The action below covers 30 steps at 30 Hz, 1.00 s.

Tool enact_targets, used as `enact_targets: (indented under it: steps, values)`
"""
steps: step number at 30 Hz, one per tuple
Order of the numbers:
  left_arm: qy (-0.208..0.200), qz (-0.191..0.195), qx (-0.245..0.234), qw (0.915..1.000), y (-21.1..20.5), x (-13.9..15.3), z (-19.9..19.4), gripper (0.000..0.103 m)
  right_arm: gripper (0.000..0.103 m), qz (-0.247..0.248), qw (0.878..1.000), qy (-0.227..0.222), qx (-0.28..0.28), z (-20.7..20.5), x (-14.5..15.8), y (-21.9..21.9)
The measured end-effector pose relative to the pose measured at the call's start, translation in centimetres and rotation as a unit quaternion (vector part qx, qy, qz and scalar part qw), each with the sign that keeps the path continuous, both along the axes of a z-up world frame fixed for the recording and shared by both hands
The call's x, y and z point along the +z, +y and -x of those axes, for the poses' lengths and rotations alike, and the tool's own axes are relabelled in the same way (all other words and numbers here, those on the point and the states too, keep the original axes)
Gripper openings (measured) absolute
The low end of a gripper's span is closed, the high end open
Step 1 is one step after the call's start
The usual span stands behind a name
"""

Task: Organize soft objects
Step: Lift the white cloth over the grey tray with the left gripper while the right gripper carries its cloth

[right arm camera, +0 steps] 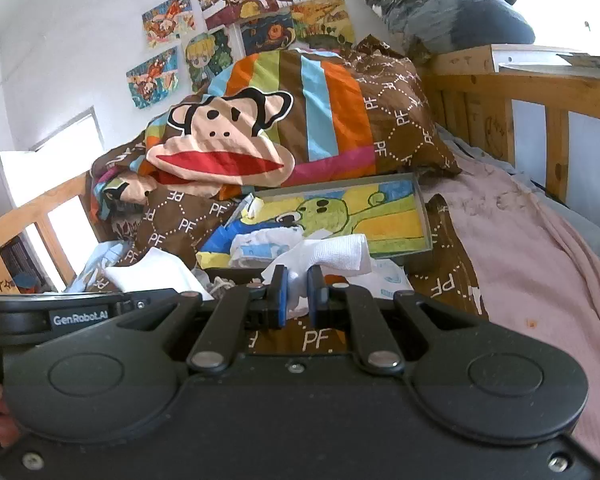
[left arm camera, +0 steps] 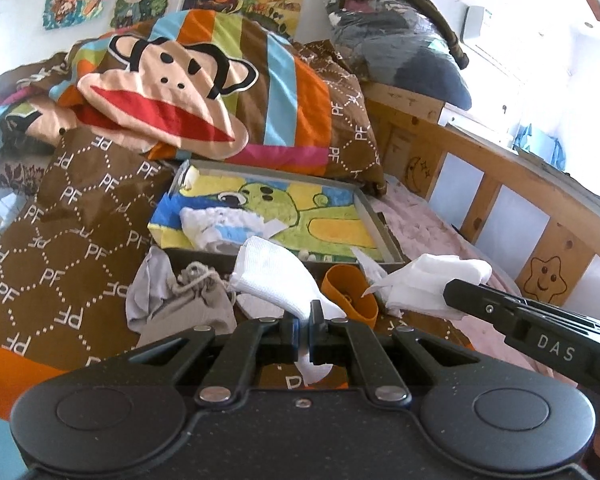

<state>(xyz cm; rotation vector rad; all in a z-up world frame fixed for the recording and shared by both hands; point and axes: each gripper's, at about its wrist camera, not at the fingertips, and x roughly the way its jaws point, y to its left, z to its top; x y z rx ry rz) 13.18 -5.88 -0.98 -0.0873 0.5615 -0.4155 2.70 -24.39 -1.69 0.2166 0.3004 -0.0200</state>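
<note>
While both claws pinch, white cloth [left arm camera: 276, 280] hangs between left claw [left arm camera: 304, 320]

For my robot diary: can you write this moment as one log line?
left hand-held gripper: shut on white cloth | right hand-held gripper: shut on white cloth | both above bed

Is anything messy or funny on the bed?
Yes. The monkey blanket is bunched up in a heap, and an orange cup lies tipped on its side near the tray.
</note>
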Motion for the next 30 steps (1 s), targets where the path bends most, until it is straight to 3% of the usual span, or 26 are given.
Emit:
enact_targets:
  steps: [5,11,14,19,24,30]
  values:
    - [-0.019,-0.011,-0.01,0.9997,-0.5,0.2,-0.1,0.004,0.005,0.006,1.0,-0.014,-0.002,0.2,0.1,0.4]
    - [-0.05,-0.024,-0.017,0.9983,-0.9,0.7,-1.2,0.004,0.005,0.064,0.997,-0.049,0.002,-1.5,1.4,0.7]
    - [-0.063,-0.026,-0.021,0.9974,-0.9,1.5,-2.6,0.004,0.005,0.089,0.994,-0.059,-0.003,-3.6,2.4,-0.4]
    - [-0.085,-0.034,-0.021,0.9956,-1.4,2.7,-6.6,0.004,0.005,0.079,0.994,-0.066,-0.021,-8.8,3.6,-2.6]
    - [-0.094,-0.038,-0.021,0.9946,-2.8,2.6,-11.2,0.004,0.005,0.073,0.995,-0.054,-0.038,-14.2,2.1,-4.1]
    - [-0.08,-0.043,-0.023,0.9956,-5.3,0.3,-16.7,0.004,0.005,0.065,0.997,-0.013,-0.046,-18.9,-1.5,-6.8]
